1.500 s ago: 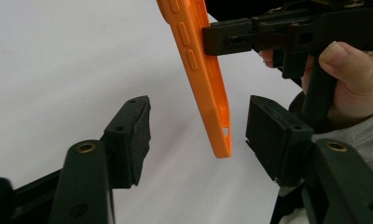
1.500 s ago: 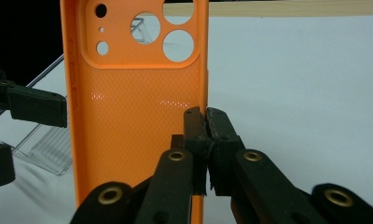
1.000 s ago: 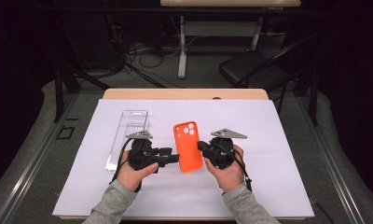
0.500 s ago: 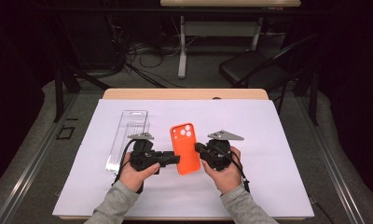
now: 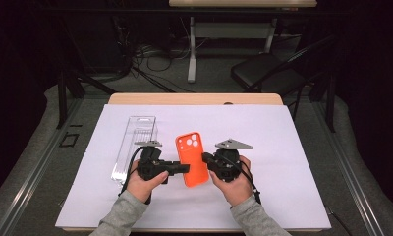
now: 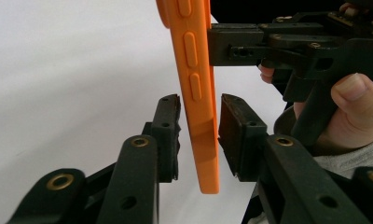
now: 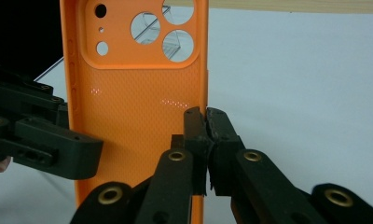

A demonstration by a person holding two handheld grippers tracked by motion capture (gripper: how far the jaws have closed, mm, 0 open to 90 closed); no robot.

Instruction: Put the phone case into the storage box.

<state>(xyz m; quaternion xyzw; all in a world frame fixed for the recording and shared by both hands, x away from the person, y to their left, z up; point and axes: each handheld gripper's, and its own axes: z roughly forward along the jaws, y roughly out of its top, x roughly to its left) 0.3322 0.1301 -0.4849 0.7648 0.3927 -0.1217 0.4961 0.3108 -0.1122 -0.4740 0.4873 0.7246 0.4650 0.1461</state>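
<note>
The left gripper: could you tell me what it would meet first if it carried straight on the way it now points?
The orange phone case, already edge-on between its jaws, which have just been closing. Beyond that, probably the right gripper, clamped on the case's opposite edge, though depth is hard to judge.

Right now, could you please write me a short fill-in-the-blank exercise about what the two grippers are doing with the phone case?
1. The phone case is coloured ____.
2. The right gripper is shut on the case's ____.
3. Beside the left gripper, a clear plastic ____ lies on the white sheet.
4. The left gripper's jaws have been ____ around the case.

Missing words: orange; edge; box; closing
</note>
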